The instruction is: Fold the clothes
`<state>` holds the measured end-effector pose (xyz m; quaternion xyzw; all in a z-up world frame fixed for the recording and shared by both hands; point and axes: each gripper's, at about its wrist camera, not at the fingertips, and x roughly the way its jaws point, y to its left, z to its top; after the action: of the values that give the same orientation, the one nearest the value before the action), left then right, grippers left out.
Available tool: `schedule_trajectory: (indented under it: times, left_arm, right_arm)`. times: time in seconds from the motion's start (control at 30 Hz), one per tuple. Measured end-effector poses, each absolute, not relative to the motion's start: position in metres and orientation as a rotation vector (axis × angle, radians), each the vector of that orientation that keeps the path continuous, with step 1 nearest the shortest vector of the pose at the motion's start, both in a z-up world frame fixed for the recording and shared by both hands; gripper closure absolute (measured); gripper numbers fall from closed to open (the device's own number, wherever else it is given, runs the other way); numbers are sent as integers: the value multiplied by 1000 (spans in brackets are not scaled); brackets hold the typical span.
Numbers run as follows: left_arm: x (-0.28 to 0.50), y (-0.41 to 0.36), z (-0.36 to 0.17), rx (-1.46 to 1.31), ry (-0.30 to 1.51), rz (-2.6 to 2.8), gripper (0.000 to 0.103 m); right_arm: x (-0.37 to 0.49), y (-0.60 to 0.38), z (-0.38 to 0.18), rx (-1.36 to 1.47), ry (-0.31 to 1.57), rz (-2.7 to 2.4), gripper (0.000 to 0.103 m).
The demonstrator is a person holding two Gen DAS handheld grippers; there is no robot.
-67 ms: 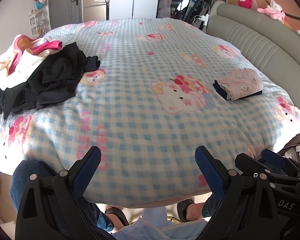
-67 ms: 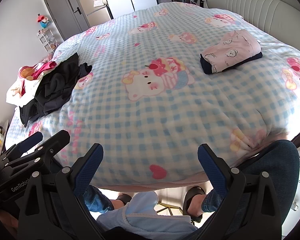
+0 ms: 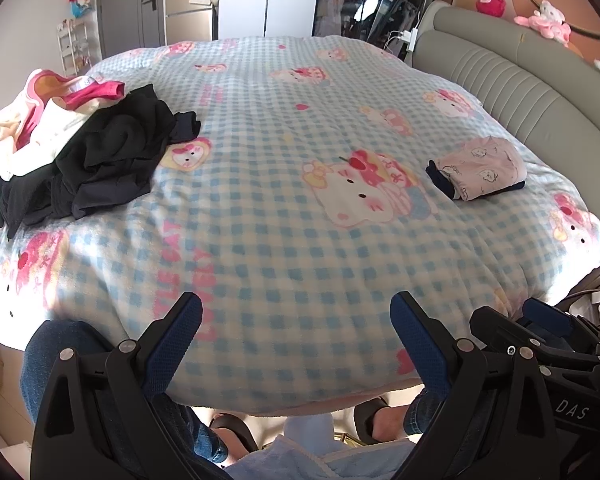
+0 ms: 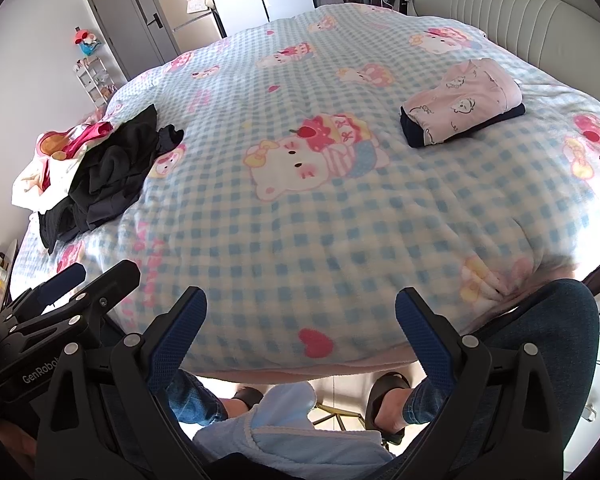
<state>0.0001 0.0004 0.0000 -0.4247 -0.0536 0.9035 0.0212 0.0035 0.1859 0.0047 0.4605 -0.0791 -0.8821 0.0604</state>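
Black clothes [image 3: 100, 160] lie far left of both empty tongs.

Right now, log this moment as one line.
left claw open | right claw open | black pile unfolded | pink stack folded | blanket

Pile of loose clothes [image 3: 80, 152] sits on the bed [image 3: 284, 264] at the frame's left, folded stack [image 3: 478, 168] way over right, near the headboard [image 3: 512, 84].
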Motion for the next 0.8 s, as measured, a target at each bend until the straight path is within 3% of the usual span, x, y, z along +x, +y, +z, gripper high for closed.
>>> schedule_trajectory:
  times: [0.37, 0.8]
  left_arm:
    - [-4, -1, -3, -1315, -153, 2812, 7]
    - [-23, -41, 14, -1236, -223, 2830, 7]
  right_arm:
    - [1, 184, 1, 1395, -244, -2664, 6]
    - [-25, 146, 29, 1294, -63, -2666, 6]
